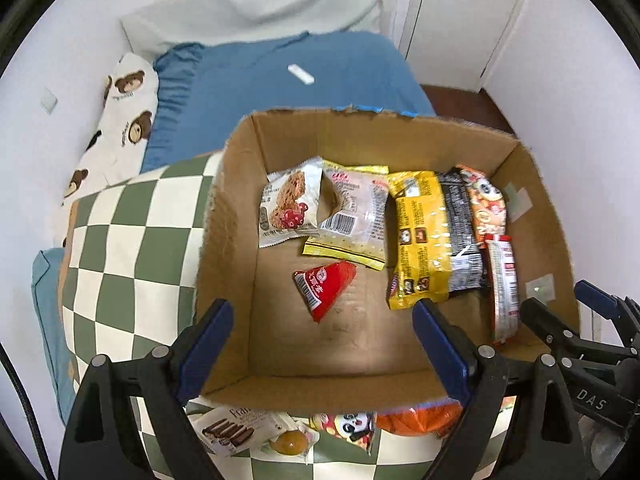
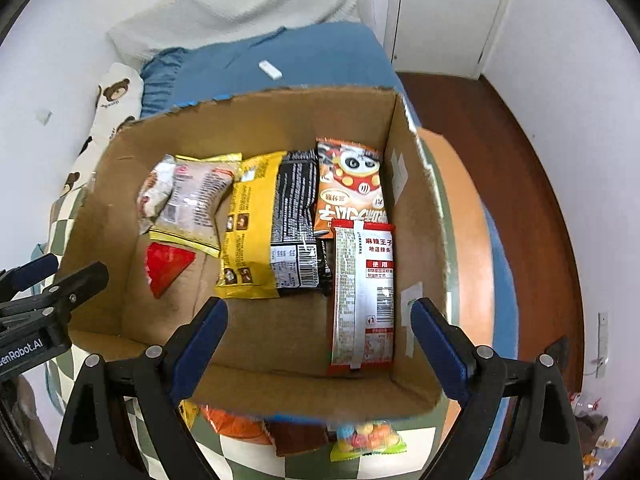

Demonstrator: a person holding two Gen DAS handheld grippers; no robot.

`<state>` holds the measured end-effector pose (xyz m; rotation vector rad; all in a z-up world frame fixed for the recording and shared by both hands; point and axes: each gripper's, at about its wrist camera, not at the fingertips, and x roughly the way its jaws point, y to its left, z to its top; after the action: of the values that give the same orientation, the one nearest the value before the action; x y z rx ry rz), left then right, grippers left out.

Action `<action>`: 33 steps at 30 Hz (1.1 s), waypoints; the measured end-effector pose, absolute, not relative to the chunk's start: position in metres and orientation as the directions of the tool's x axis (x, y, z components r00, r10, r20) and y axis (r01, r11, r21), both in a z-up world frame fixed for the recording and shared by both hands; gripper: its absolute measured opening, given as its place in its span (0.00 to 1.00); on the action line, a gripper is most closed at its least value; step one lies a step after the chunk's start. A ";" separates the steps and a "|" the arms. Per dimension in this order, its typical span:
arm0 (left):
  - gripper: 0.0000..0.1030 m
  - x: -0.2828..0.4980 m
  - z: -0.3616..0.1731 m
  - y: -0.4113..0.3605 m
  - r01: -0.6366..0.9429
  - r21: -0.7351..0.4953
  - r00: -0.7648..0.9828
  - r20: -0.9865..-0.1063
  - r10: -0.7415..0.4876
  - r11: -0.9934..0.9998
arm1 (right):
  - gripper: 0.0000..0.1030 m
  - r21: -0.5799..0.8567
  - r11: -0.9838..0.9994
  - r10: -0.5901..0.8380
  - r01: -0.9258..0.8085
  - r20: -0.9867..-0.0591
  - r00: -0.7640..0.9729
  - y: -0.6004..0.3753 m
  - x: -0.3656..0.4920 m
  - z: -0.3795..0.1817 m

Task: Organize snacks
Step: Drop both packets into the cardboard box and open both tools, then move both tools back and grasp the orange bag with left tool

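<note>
An open cardboard box point(image 1: 224, 216) point(image 2: 412, 184) stands on a green-and-white checked blanket. Inside lie a red triangular packet point(image 1: 324, 286) point(image 2: 168, 264), a white oat-bar pack point(image 1: 286, 210), a clear pastry pack point(image 1: 354, 208) on a yellow bag, a yellow bag point(image 1: 420, 236) point(image 2: 250, 224), a black bag point(image 2: 296, 220), an orange panda bag point(image 2: 348, 184) and a red-and-white strip pack point(image 2: 362, 296). My left gripper point(image 1: 322, 352) hovers open and empty over the box's near left side. My right gripper point(image 2: 318, 350) hovers open and empty over its near right side.
Loose snacks lie on the checked blanket point(image 1: 120, 240) in front of the box: a chocolate wafer pack point(image 1: 232, 432), a panda bag point(image 1: 348, 428), an orange bag point(image 1: 416, 420), a candy bag point(image 2: 368, 440). Behind are a blue bedsheet point(image 1: 300, 76), a bear pillow point(image 1: 120, 120) and a door.
</note>
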<state>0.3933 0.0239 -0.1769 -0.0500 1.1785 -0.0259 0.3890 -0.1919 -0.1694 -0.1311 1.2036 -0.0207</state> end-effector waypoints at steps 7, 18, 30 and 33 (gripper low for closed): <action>0.89 0.357 -0.143 0.021 0.008 -0.050 0.484 -0.874 -0.047 0.999 | 0.92 -0.106 0.992 -0.062 -0.070 -0.886 0.459 -0.181 0.354 -0.134; 0.89 0.305 -0.126 0.033 -0.035 -0.023 0.549 -0.836 0.000 0.999 | 0.92 0.034 0.994 0.080 -0.100 -0.861 0.503 -0.173 0.301 -0.106; 0.89 0.277 -0.252 0.053 -0.063 0.085 0.293 -0.951 0.100 0.994 | 0.64 0.069 0.989 0.101 -0.129 -0.962 0.255 -0.164 0.295 -0.253; 0.89 0.273 -0.260 0.059 -0.065 0.086 0.272 -0.957 0.101 0.994 | 0.63 0.196 0.980 0.198 -0.028 -0.961 0.191 -0.174 0.290 -0.278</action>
<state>0.2731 0.0591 -0.2602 0.0319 1.2908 0.1118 0.2900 -0.1738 -0.2782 0.1458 1.3707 0.1596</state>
